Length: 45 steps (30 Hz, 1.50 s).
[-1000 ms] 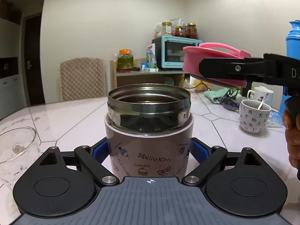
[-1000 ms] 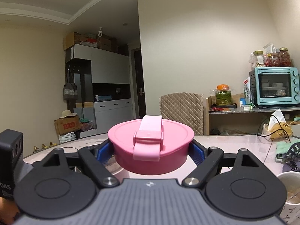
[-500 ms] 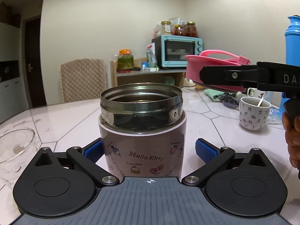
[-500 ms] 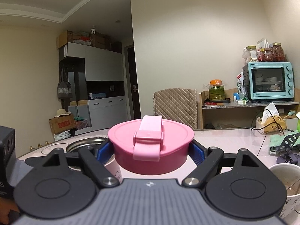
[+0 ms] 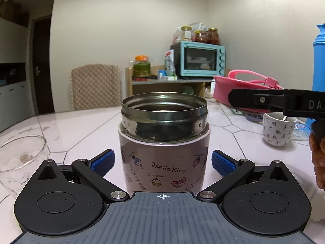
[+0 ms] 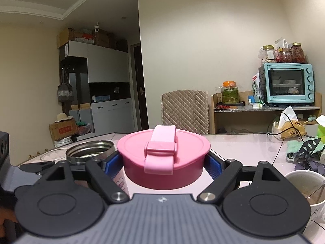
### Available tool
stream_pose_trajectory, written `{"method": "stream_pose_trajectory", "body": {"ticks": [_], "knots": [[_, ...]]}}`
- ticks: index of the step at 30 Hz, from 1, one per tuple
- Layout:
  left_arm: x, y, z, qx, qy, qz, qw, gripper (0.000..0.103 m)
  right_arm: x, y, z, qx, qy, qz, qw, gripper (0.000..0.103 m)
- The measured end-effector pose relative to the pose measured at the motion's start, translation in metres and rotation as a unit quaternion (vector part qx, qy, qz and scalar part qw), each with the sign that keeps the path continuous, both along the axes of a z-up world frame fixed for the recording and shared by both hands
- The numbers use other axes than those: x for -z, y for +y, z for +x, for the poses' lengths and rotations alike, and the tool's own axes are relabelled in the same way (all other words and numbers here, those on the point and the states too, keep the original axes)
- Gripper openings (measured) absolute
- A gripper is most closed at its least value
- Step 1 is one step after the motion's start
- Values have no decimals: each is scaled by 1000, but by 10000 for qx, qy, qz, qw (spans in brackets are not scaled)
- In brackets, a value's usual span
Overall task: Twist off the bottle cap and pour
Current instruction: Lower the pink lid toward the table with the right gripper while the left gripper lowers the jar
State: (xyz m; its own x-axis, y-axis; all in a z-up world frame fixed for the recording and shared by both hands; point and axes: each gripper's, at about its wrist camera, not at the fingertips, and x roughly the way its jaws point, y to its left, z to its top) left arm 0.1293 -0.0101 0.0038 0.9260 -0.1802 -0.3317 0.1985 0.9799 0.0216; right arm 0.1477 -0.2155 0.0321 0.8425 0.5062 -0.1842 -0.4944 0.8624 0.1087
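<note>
warm, fairly dim indoor light falls from overhead, tinting the walls yellow. both views bow strongly at the edges, with black corners. the steel rim of the jar [image 5: 164, 109] carries soft glare, the glass bowl [image 5: 19, 158] at near left looks hazy, and the far shelf is slightly soft.

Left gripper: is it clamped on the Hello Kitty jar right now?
No: the left gripper is open, both blue pads clear of the jar.
</note>
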Motion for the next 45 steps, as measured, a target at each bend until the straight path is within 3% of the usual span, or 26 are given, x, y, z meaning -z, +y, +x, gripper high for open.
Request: {"method": "stream_pose_trajectory", "body": {"ticks": [45], "knots": [[-1,0,-2,-60,228,77,9997,103,23,6,0,390,782,-444,9952,85]]}}
